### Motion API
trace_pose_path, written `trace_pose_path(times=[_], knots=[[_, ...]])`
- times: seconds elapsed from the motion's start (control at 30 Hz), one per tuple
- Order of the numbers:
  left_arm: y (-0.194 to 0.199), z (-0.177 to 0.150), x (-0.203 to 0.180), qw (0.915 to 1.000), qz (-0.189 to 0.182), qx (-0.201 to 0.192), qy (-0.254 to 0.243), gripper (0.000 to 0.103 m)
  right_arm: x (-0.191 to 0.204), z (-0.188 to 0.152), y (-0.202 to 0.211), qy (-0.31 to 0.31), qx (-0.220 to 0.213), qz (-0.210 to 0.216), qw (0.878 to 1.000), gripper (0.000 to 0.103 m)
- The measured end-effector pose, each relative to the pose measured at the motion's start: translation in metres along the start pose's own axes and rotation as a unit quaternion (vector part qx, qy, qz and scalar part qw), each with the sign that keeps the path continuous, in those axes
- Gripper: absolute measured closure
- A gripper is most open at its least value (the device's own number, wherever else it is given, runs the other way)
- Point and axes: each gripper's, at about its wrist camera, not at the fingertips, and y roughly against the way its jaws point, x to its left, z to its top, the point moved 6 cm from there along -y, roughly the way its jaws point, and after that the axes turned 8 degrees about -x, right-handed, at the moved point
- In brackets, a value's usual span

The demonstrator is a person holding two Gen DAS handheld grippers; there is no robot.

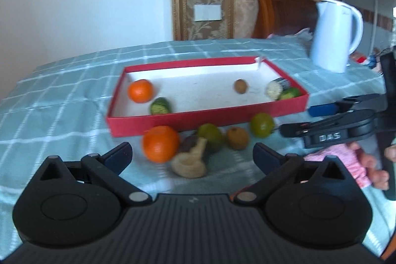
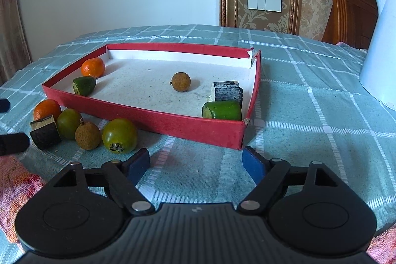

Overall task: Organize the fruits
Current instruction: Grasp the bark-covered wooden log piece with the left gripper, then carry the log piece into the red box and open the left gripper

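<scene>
Red box (image 2: 173, 124) looked matt cardboard, white paper lining; tablecloth (image 2: 309, 100) woven checked cloth; kettle (image 1: 334, 34) smooth glossy plastic; green fruit (image 2: 120, 135) shiny-skinned; brown fruit (image 2: 87, 135) rough, dull; headboard (image 1: 279, 9) polished wood

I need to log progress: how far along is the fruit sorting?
About halfway. Five pieces already lie in the red box, including an orange and a brown longan. Both claws, left and right, are open and empty. Five pieces remain outside it, among them the green tomato.

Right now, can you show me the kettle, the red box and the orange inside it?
kettle (image 1: 331, 41): left wrist view, its body.
red box (image 2: 173, 124): right wrist view, near wall.
orange (image 2: 93, 67): right wrist view, its middle.
</scene>
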Motion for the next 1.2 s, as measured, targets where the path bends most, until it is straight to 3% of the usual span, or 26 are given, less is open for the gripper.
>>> trace_pose_path(times=[0.07, 0.23, 0.3, 0.4, 0.77, 0.87, 1.0, 1.07, 1.2], knots=[[-0.005, -0.003, -0.004, 0.9998, -0.013, 0.015, -0.007, 0.019, 0.001, 0.000, -0.001, 0.001, 0.000, -0.001, 1.000, 0.021], [-0.016, -0.009, -0.005, 0.9993, -0.021, 0.032, -0.002, 0.023, 0.001, 0.000, -0.001, 0.003, 0.001, -0.002, 1.000, 0.020], [-0.016, -0.009, -0.006, 0.9990, -0.032, 0.031, 0.001, 0.033, 0.001, 0.000, -0.001, 0.003, 0.001, -0.002, 1.000, 0.020], [-0.018, -0.010, -0.010, 0.9990, -0.028, 0.031, -0.018, 0.039, 0.001, 0.000, -0.001, 0.003, 0.001, -0.002, 1.000, 0.019], [-0.029, -0.008, -0.022, 0.9973, -0.040, 0.031, -0.053, 0.041, 0.001, 0.000, -0.001, 0.003, 0.001, -0.002, 1.000, 0.018], [-0.031, -0.009, -0.024, 0.9971, -0.026, 0.029, -0.066, 0.061, 0.001, 0.000, -0.001, 0.003, 0.001, -0.002, 1.000, 0.017], [-0.032, -0.009, -0.019, 0.9977, -0.033, 0.029, -0.051, 0.061, 0.001, 0.000, -0.001, 0.003, 0.002, -0.003, 1.000, 0.015], [-0.032, -0.009, -0.019, 0.9980, -0.033, 0.026, -0.047, 0.061, -0.001, -0.002, -0.002, 0.000, 0.006, -0.010, 1.000, 0.007], [-0.027, -0.009, -0.019, 0.9986, -0.029, 0.017, -0.042, 0.062, -0.003, -0.003, -0.002, -0.003, 0.007, -0.010, 1.000, 0.006]])
